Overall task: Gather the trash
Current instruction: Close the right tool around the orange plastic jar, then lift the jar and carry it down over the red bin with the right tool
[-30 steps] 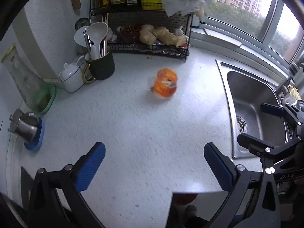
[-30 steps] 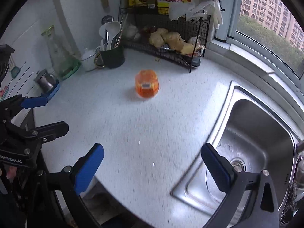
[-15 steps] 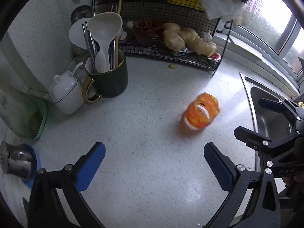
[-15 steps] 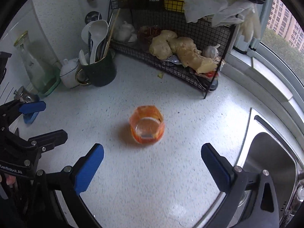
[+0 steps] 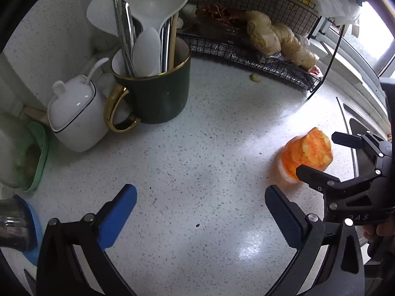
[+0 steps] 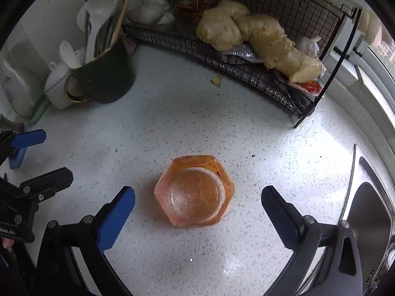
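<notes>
An orange plastic jelly cup (image 6: 195, 190) lies on its side on the speckled white countertop (image 6: 172, 128), its clear bottom facing the right wrist camera. My right gripper (image 6: 197, 209) is open, and the cup sits just beyond and between its blue-padded fingers, touching neither. In the left wrist view the same cup (image 5: 306, 156) lies at the right, partly behind the right gripper's black frame (image 5: 345, 185). My left gripper (image 5: 201, 212) hangs open over bare counter, well left of the cup. A small yellowish scrap (image 6: 216, 81) lies near the rack.
A black wire rack (image 6: 259, 56) holding ginger pieces stands at the back. A dark green mug (image 5: 158, 93) with utensils and a white lidded pot (image 5: 76, 118) stand at the back left. A steel sink (image 6: 370, 217) lies to the right.
Both grippers have moved forward and down toward the counter. The orange cup now lies close between the right gripper's open fingers; in the left view it has shifted to the right edge.
</notes>
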### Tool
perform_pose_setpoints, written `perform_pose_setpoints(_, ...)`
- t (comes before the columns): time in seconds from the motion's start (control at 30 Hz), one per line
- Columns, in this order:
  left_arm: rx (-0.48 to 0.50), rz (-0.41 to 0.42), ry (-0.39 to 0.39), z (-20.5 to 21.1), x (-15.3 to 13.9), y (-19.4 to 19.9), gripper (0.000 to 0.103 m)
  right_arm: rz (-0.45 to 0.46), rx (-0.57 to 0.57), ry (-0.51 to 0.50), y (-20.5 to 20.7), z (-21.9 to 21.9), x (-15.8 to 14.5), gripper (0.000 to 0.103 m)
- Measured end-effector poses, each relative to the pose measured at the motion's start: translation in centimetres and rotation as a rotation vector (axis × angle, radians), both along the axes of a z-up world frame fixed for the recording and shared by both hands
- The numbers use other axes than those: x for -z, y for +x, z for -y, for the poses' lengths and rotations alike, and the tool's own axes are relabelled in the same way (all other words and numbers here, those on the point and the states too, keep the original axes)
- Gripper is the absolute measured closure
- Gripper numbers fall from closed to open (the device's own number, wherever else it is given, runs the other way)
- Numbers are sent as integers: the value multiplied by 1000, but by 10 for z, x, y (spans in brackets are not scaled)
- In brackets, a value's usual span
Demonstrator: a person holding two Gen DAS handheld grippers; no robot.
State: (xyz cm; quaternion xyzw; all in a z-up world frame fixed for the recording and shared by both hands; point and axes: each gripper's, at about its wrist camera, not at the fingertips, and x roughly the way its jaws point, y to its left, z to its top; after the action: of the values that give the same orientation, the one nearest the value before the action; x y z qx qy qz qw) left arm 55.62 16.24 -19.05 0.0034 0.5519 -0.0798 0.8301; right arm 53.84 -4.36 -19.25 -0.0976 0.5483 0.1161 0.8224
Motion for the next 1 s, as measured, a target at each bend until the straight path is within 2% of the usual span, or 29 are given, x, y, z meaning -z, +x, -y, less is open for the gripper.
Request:
perform_pose_setpoints(0.1, 28, -1, 5, 3, 10, 5, 0, -14, 5, -11, 5, 0, 9, 1)
perform_pose_setpoints(0.23, 32, -6, 9, 6, 18, 11, 0, -40, 2, 7, 12, -2, 16, 10)
perform_pose_setpoints(0.27, 31, -10, 8, 7, 19, 12, 0, -45, 1, 4, 13, -3, 18, 15)
perform_pose_setpoints(0.3, 34, -14, 6, 7, 21, 13, 0, -48, -4, -1, 14, -4, 20, 26)
perform_pose_setpoints(0.37, 43, -17, 10, 9, 24, 13, 0, -65, -9, -10, 15, -4, 24, 38)
perform_pose_setpoints(0.47, 58, -5, 24, 11, 23, 9, 0, -54, -14, 28, 14, -5, 25, 38)
perform_pose_setpoints(0.67, 37, -18, 18, 10, 23, -5, 0, -30, -46, 17, -13, -2, 17, 38)
perform_pose_setpoints(1.0, 4, 2, 22, 27, 3, -62, 0, 1, -88, 41, -77, 3, -17, 38)
